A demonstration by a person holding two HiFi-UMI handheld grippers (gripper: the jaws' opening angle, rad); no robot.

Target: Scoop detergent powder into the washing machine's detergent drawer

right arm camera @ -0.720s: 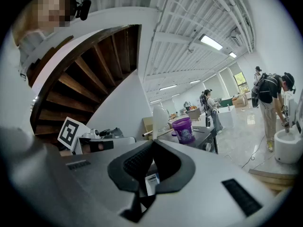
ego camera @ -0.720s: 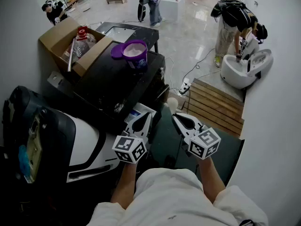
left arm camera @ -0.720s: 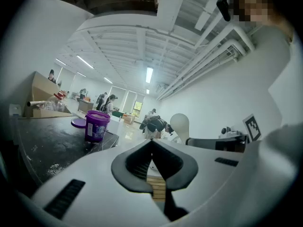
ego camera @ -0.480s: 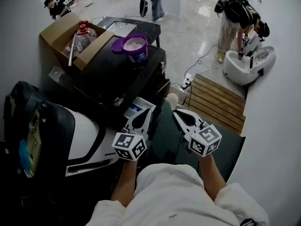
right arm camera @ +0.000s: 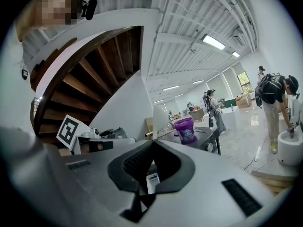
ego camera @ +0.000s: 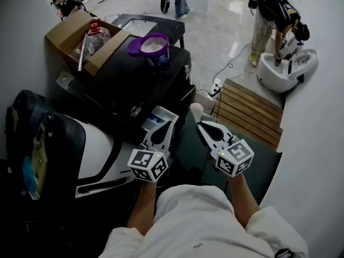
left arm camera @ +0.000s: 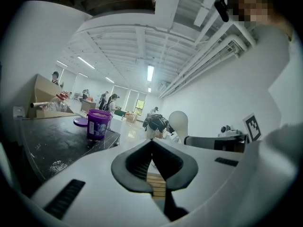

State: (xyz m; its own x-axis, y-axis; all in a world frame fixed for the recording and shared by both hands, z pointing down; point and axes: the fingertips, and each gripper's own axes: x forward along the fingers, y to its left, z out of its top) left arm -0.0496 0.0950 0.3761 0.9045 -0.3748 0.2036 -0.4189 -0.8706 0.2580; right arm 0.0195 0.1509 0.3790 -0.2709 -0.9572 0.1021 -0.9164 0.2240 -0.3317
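Note:
A purple detergent tub full of white powder stands on the black washing machine top, its lid beside it. The white detergent drawer is pulled open at the machine's front edge. My left gripper is shut and holds nothing, its tips just right of the drawer. My right gripper is shut on a white scoop that sticks up past its tips. The tub is far left in the left gripper view, with the scoop to the right. In the right gripper view the tub stands beyond the scoop.
An open cardboard box with a bottle sits at the machine's back left. A white and black appliance stands at my left. A wooden platform and a power strip lie on the floor to the right. People stand farther off.
Both grippers have edged slightly forward toward the drawer, and the view has tilted a little. The scoop stays in the right gripper.

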